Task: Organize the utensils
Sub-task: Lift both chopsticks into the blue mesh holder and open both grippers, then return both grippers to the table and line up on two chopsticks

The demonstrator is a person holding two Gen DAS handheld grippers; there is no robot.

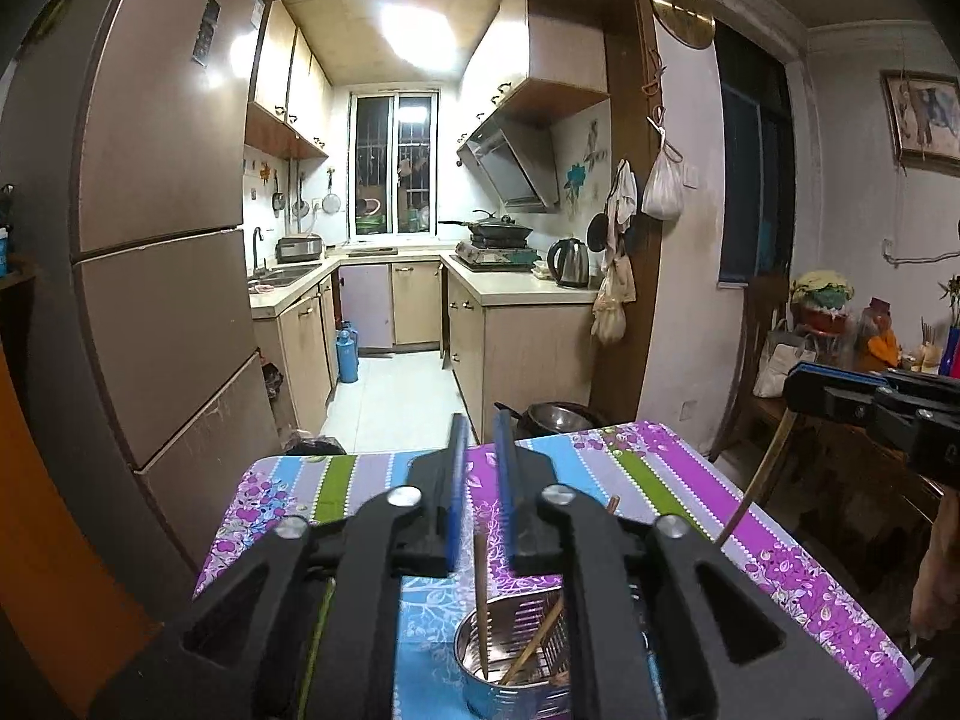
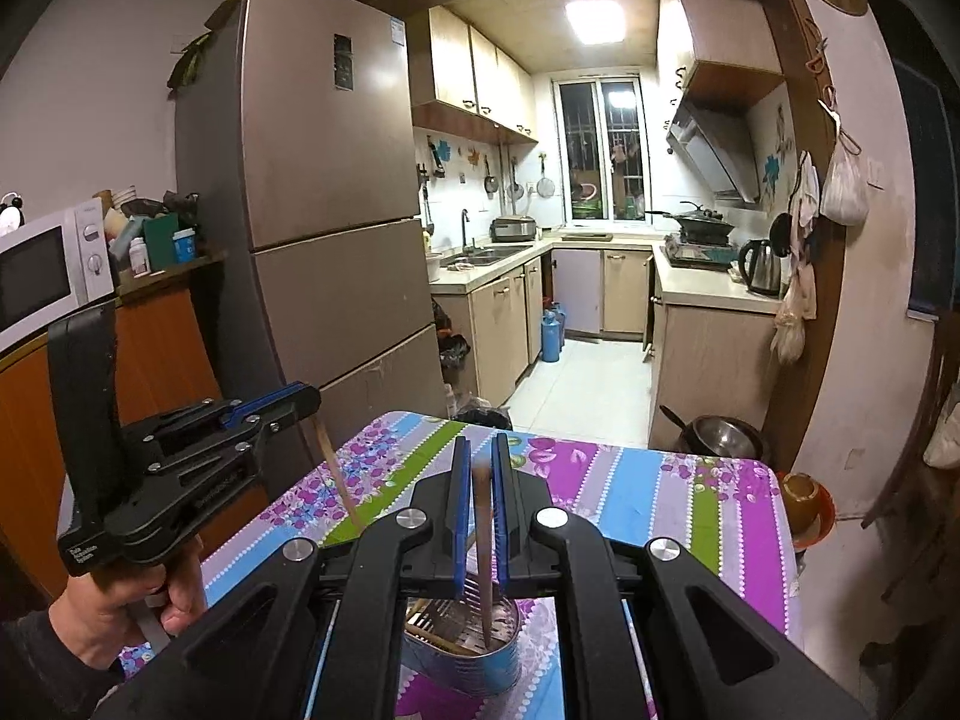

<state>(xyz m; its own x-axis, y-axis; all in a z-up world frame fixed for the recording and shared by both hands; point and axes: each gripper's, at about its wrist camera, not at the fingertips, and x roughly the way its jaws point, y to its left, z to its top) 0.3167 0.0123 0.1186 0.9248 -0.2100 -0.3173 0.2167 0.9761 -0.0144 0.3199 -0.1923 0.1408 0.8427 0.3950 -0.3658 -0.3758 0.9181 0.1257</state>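
A steel utensil holder (image 1: 510, 660) stands on the floral tablecloth (image 1: 630, 468), with wooden chopsticks in it. In the left wrist view my gripper (image 1: 483, 420) is above the holder, jaws a little apart, with a chopstick (image 1: 480, 588) standing in the holder below them. The other gripper (image 1: 840, 396) shows at the right, shut on a thin chopstick (image 1: 750, 492). In the right wrist view my gripper (image 2: 480, 447) is over the holder (image 2: 462, 654) with a chopstick (image 2: 483, 540) between its blue pads, lower end in the holder. The other gripper (image 2: 300, 399) holds a chopstick (image 2: 339, 474).
The table (image 2: 690, 480) stands before a kitchen doorway. A fridge (image 2: 312, 210) is at the left, a microwave (image 2: 48, 264) further left. A steel pot (image 2: 720, 432) sits on the floor beyond the table. An orange bowl (image 2: 804, 501) is at the table's right edge.
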